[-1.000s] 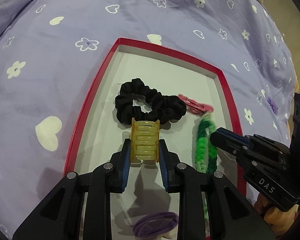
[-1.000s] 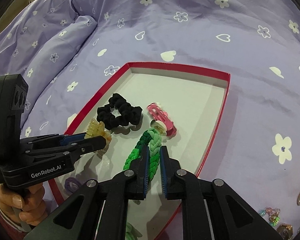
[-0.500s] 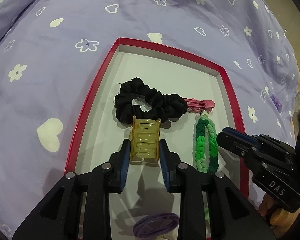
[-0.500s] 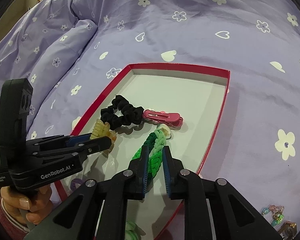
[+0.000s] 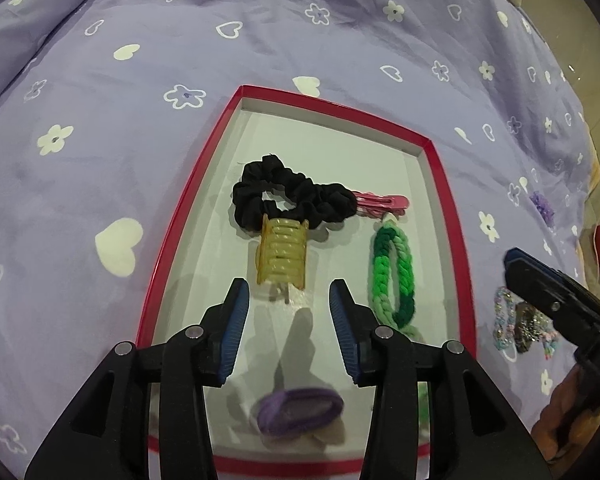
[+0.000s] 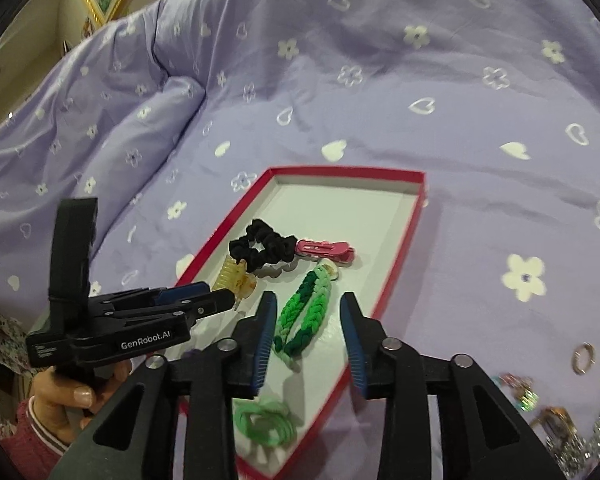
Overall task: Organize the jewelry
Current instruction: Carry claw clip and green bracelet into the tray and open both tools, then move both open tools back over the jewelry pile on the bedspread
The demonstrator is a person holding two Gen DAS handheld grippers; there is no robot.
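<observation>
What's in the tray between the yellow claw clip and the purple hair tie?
Only bare tray floor with shadows, plus the open left gripper hovering above it. The claw clip and purple tie lie apart; the left wrist view shows it.

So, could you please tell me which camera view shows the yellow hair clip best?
The left wrist view: the yellow hair clip lies whole and central, just past the open left claw. In the right wrist view that claw partly hides it.
</observation>
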